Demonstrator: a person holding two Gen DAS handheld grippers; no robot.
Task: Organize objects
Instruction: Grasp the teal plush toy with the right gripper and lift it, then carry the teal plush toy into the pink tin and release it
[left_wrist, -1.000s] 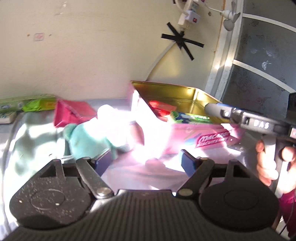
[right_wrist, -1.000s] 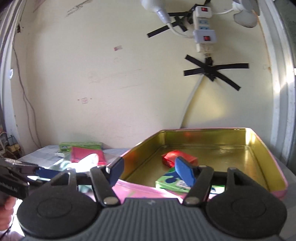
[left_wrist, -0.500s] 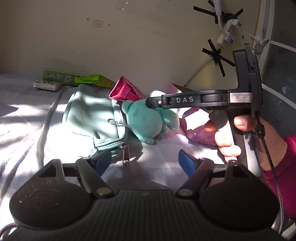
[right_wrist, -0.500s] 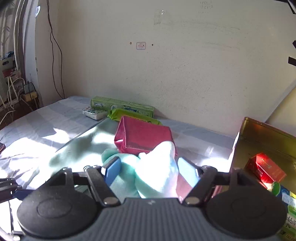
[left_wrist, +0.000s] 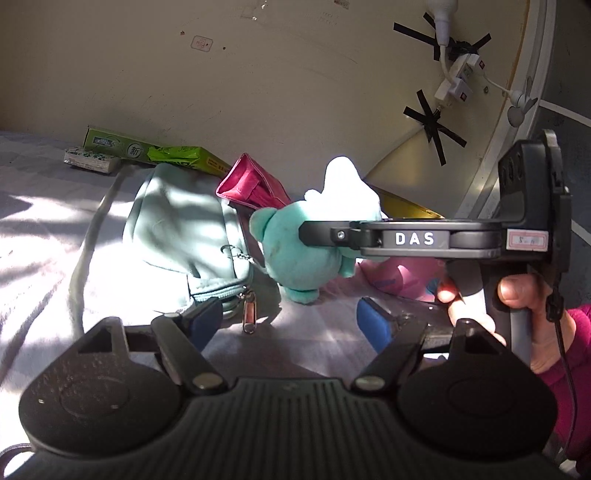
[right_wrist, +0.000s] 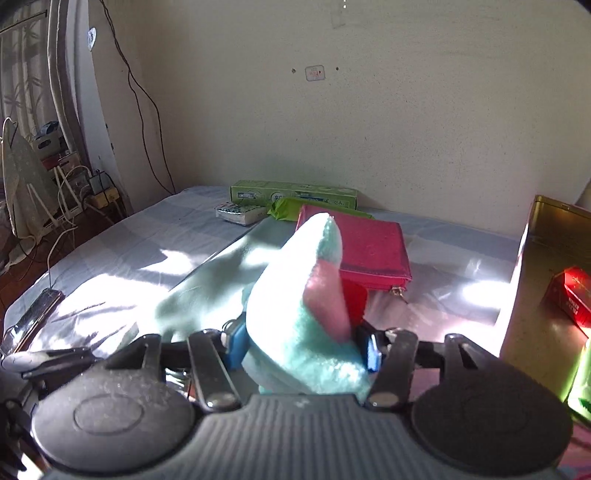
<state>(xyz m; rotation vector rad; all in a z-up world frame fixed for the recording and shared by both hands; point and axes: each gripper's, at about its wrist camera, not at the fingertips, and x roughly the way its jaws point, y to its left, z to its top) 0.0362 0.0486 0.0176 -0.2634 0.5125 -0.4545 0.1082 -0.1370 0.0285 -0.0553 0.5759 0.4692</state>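
Note:
A teal plush toy (left_wrist: 303, 254) with a tall ear sits on the bed beside a mint green pouch (left_wrist: 181, 236) and a magenta wallet (left_wrist: 255, 186). My right gripper (right_wrist: 301, 349) has its blue pads on both sides of the plush (right_wrist: 306, 321); its ear rises between the fingers. In the left wrist view the right gripper's black body (left_wrist: 424, 240) reaches across to the plush. My left gripper (left_wrist: 291, 325) is open and empty, low over the sheet in front of the pouch. The gold tin (right_wrist: 546, 266) stands at the right with a red packet (right_wrist: 570, 295) inside.
A green box (right_wrist: 295, 194), a green packet (right_wrist: 288, 205) and a small white pack (right_wrist: 240, 214) lie against the wall. A dark phone-like object (right_wrist: 35, 314) lies at the bed's left edge. Cables and a power strip hang on the wall.
My right gripper swung left from the tin to the plush and closed in around it. My left gripper drew back and turned toward the pouch and plush.

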